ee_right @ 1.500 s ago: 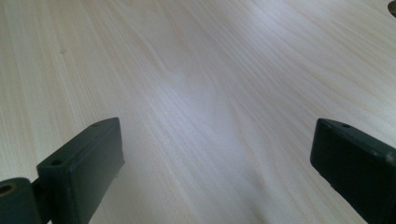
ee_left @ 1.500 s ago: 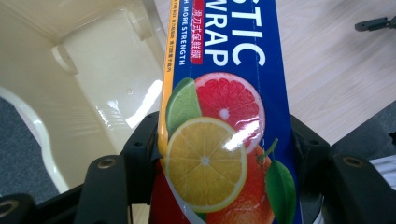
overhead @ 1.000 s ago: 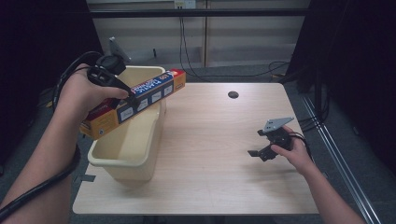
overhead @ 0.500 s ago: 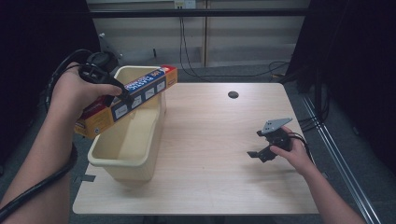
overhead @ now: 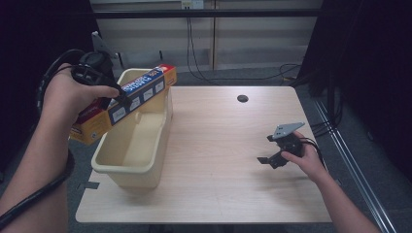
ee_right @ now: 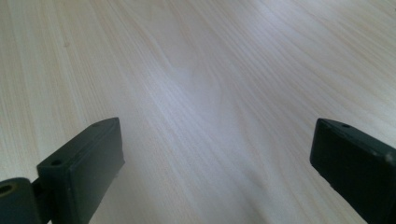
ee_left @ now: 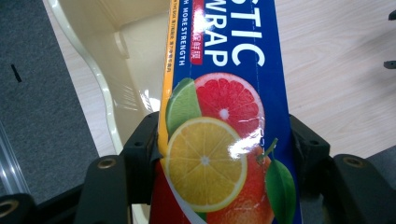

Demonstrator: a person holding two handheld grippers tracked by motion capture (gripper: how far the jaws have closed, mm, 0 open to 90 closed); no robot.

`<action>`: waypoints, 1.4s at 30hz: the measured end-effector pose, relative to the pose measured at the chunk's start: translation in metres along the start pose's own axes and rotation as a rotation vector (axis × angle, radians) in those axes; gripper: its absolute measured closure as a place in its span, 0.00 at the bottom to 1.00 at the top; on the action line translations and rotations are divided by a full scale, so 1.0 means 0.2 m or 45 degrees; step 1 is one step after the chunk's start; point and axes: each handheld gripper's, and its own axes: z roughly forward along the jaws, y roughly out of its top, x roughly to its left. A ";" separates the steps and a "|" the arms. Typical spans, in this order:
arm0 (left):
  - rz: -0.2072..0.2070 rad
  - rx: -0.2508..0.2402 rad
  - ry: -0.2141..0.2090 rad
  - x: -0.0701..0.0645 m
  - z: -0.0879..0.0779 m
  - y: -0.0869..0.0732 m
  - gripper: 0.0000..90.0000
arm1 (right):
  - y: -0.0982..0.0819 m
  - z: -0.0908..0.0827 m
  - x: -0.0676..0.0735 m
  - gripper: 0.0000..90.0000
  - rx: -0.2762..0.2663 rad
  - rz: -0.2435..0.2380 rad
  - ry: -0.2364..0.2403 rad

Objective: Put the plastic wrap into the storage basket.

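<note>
The left hand-held gripper (overhead: 119, 99), clamped across the plastic wrap box (overhead: 127, 100), has carried it leftward and tilted above the cream bin (overhead: 145, 167), likely readying a drop inside, while the right hand-held gripper (overhead: 268, 153) rests spread apart on the desk (overhead: 218, 145).

Plastic wrap box (ee_left: 224, 116) between tongs (ee_left: 224, 154), above bin (ee_left: 107, 98)

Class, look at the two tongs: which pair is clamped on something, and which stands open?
The left tongs are clamped on the plastic wrap box above the cream bin. The right tongs stand open over the bare wooden table.
</note>
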 end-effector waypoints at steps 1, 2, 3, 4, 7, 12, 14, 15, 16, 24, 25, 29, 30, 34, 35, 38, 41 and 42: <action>0.010 0.006 0.008 0.00 0.00 0.00 0.45 | 0.00 0.00 0.00 0.03 0.000 0.000 0.001; 0.002 0.003 0.009 0.01 0.00 -0.01 0.45 | 0.00 0.00 0.00 0.03 0.000 -0.002 0.002; -0.010 0.008 0.014 0.01 -0.01 -0.01 0.45 | 0.00 0.00 0.00 0.03 0.001 -0.004 0.001; -0.013 0.006 0.021 0.02 -0.01 -0.01 0.45 | 0.00 0.00 0.00 0.03 0.004 -0.002 0.001; -0.046 0.001 0.022 0.03 -0.02 -0.02 0.45 | 0.00 0.00 0.00 0.03 -0.001 -0.005 0.006; -0.069 0.001 0.035 0.04 -0.02 -0.03 0.45 | 0.00 0.00 0.00 0.03 0.002 -0.004 0.004; -0.072 0.007 0.037 0.05 -0.02 -0.04 0.45 | 0.00 0.01 0.01 0.03 0.002 -0.006 0.008; -0.079 0.008 0.035 0.05 -0.01 -0.04 0.45 | 0.00 0.00 0.01 0.03 0.003 -0.008 0.008; -0.080 0.009 0.042 0.05 -0.01 -0.04 0.45 | 0.00 0.00 0.01 0.03 0.003 -0.008 0.012; -0.115 0.033 0.064 0.08 0.02 -0.06 0.45 | 0.01 0.01 0.02 0.03 0.000 -0.014 0.010; -0.118 0.039 0.071 0.08 0.02 -0.07 0.45 | 0.01 0.01 0.02 0.03 -0.001 -0.021 0.010; -0.134 0.032 0.063 0.09 0.03 -0.08 0.45 | 0.01 0.01 0.02 0.03 -0.007 -0.027 0.019; -0.134 0.037 0.060 0.09 0.03 -0.08 0.45 | 0.01 0.01 0.02 0.03 -0.006 -0.027 0.015; -0.144 0.045 0.074 0.10 0.04 -0.08 0.45 | 0.01 0.01 0.02 0.03 -0.001 -0.032 0.015; -0.144 0.046 0.078 0.10 0.04 -0.08 0.45 | 0.01 0.01 0.02 0.03 -0.004 -0.030 0.019; -0.152 0.045 0.080 0.10 0.05 -0.09 0.45 | 0.01 0.01 0.02 0.03 -0.007 -0.039 0.019; -0.158 0.059 0.079 0.11 0.06 -0.09 0.45 | 0.01 0.01 0.02 0.03 -0.006 -0.045 0.012; -0.159 0.061 0.078 0.11 0.07 -0.09 0.45 | 0.01 0.01 0.03 0.03 -0.002 -0.043 0.017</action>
